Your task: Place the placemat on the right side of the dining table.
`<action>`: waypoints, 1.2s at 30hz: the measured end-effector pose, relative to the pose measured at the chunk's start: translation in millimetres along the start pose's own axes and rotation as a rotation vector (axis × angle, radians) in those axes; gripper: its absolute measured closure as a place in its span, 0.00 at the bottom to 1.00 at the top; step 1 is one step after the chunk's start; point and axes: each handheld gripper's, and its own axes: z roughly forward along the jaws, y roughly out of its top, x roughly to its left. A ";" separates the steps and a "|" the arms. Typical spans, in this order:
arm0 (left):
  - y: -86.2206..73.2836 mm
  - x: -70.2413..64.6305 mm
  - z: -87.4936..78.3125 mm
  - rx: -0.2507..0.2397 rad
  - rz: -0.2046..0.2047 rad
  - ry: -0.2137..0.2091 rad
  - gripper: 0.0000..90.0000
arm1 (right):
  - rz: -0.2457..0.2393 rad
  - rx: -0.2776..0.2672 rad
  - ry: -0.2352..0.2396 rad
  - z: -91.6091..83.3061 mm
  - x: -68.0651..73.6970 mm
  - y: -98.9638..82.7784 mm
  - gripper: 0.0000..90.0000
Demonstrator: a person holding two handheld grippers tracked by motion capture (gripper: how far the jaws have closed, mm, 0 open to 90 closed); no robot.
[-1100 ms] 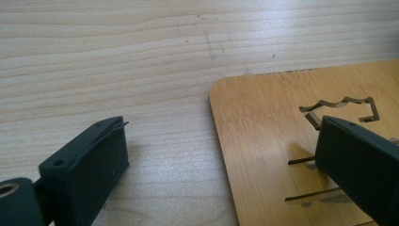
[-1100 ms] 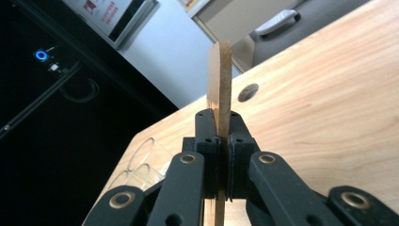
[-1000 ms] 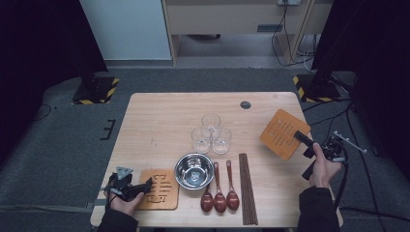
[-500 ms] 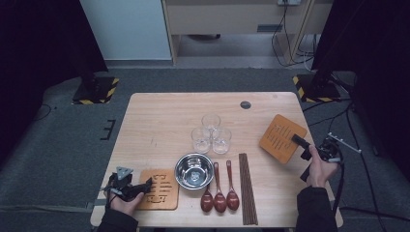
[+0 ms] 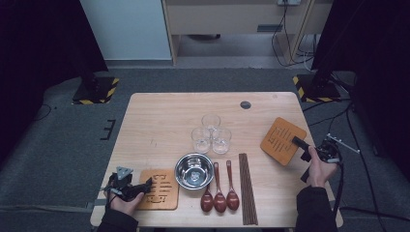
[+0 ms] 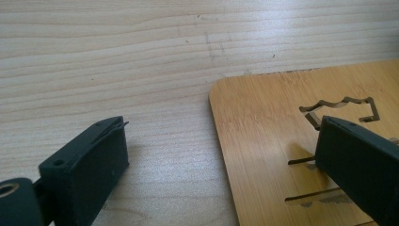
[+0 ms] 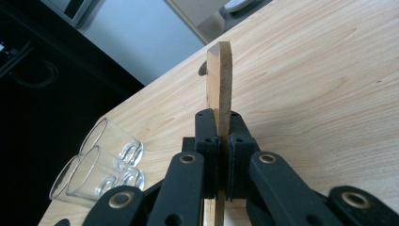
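Two flat bamboo trivets with cut-out slots are on the table. The right trivet [image 5: 282, 139] is clamped at its near-right edge by my right gripper [image 5: 299, 143], held in a hand at the table's right side. In the right gripper view the shut gripper [image 7: 219, 127] pinches the thin board [image 7: 219, 75] edge-on. The left trivet [image 5: 162, 188] lies flat at the front left. My left gripper [image 5: 145, 186] is open at its left edge. In the left gripper view, the gripper [image 6: 221, 160] has one jaw over bare wood and the other over the trivet [image 6: 277, 117], not pressing on it.
Three small glasses [image 5: 211, 134] cluster mid-table, also in the right gripper view [image 7: 99, 165]. A steel bowl [image 5: 194, 170], three dark wooden spoons [image 5: 220, 193] and chopsticks [image 5: 247, 188] lie along the front. A dark round cap [image 5: 245, 104] sits near the far edge.
The right gripper has drawn its trivet slightly toward the near side of the table. The left gripper and the left trivet have stayed put.
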 end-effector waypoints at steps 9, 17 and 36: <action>0.0 0.0 0.0 0.000 0.000 0.000 0.02 | -0.008 0.010 -0.039 0.8 -5.3 -2.4 0.92; 0.0 0.0 0.0 0.000 0.000 0.000 0.02 | -0.020 0.024 -0.079 1.2 -10.9 -5.2 0.86; 0.0 0.0 0.0 0.000 -0.001 0.000 0.02 | -0.035 0.105 -0.162 7.3 -26.5 -14.6 0.67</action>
